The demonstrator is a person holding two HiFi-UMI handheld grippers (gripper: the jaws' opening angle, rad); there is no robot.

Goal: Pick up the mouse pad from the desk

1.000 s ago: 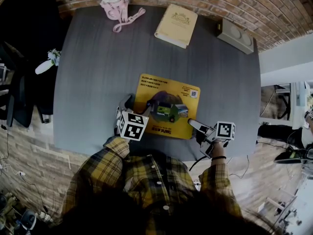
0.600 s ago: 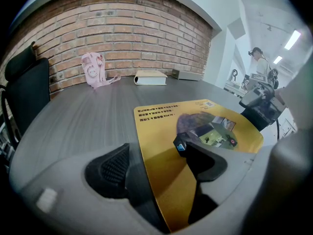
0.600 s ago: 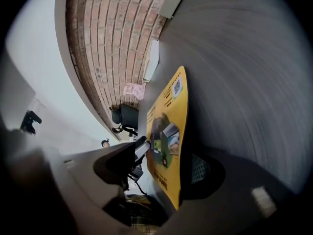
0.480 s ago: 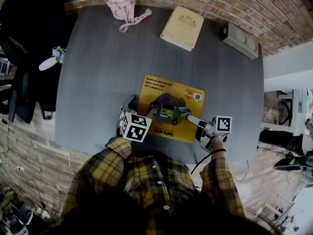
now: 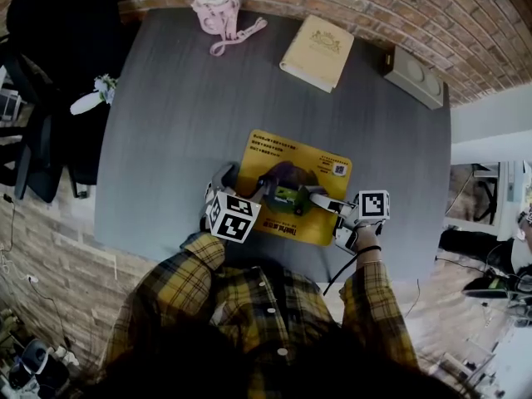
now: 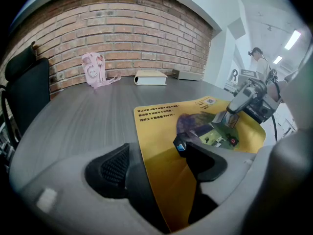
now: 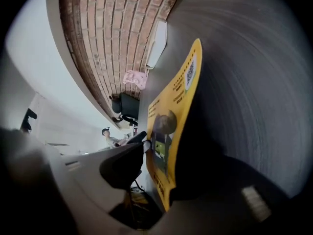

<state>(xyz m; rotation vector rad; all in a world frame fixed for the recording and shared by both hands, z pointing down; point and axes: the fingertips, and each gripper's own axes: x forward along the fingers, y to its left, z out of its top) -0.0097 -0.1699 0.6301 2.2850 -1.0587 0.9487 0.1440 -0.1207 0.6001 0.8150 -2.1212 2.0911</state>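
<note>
A yellow mouse pad (image 5: 278,152) with a printed picture lies on the dark grey desk (image 5: 166,140), near its front edge. My left gripper (image 5: 243,186) is shut on the pad's near left edge; in the left gripper view the mouse pad (image 6: 161,126) runs between the two jaws of the left gripper (image 6: 151,153). My right gripper (image 5: 319,199) reaches in from the right over the pad's near right corner. Its jaws have just been closing, and the mouse pad (image 7: 183,92) stands between them in the right gripper (image 7: 168,155) without being pressed.
At the desk's far edge lie a pink bag (image 5: 218,11), a cream book (image 5: 317,52) and a grey speaker (image 5: 416,77). A black chair (image 5: 50,140) stands off the left side, with a small white item (image 5: 91,100) by it. A brick wall runs behind.
My right gripper has moved left from beside the pad onto its near right corner, and its jaws have narrowed around the edge. The left gripper has stayed put.
</note>
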